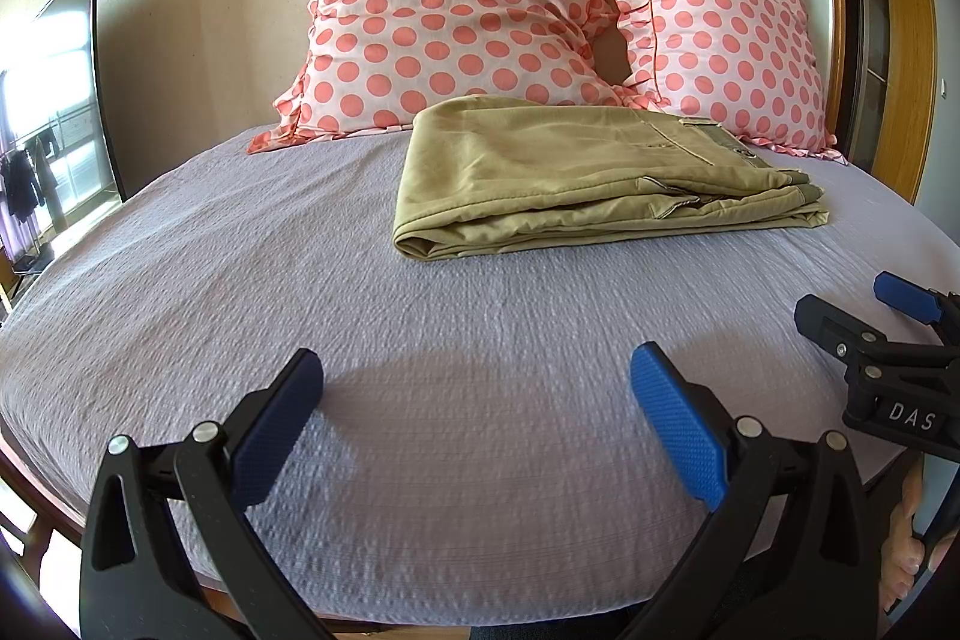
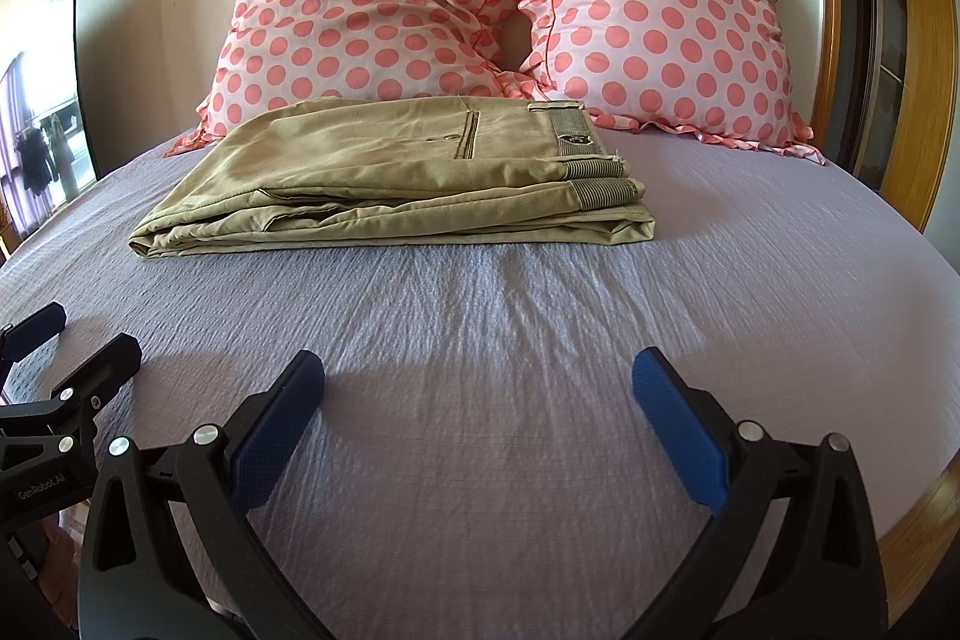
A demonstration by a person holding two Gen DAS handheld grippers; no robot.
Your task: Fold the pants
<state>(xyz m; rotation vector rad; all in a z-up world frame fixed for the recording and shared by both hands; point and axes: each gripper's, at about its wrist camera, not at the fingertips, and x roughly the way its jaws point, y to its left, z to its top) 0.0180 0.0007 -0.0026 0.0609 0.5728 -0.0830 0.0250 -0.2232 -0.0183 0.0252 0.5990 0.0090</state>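
The khaki pants [image 1: 576, 172] lie folded in a flat stack on the lilac bedsheet [image 1: 300, 280], just in front of the pillows; they also show in the right wrist view [image 2: 390, 178], waistband to the right. My left gripper [image 1: 477, 388] is open and empty, well short of the pants, over the near part of the bed. My right gripper [image 2: 480, 388] is open and empty too, equally far back. The right gripper also shows at the right edge of the left wrist view [image 1: 864, 316], and the left gripper at the left edge of the right wrist view [image 2: 72, 346].
Two pink polka-dot pillows [image 1: 456, 16] [image 1: 720, 40] lean on the wall behind the pants. A mirror [image 1: 54, 100] stands at the left. A wooden door frame [image 1: 900, 40] is at the right. The bed's wooden edge [image 2: 924, 514] runs near right.
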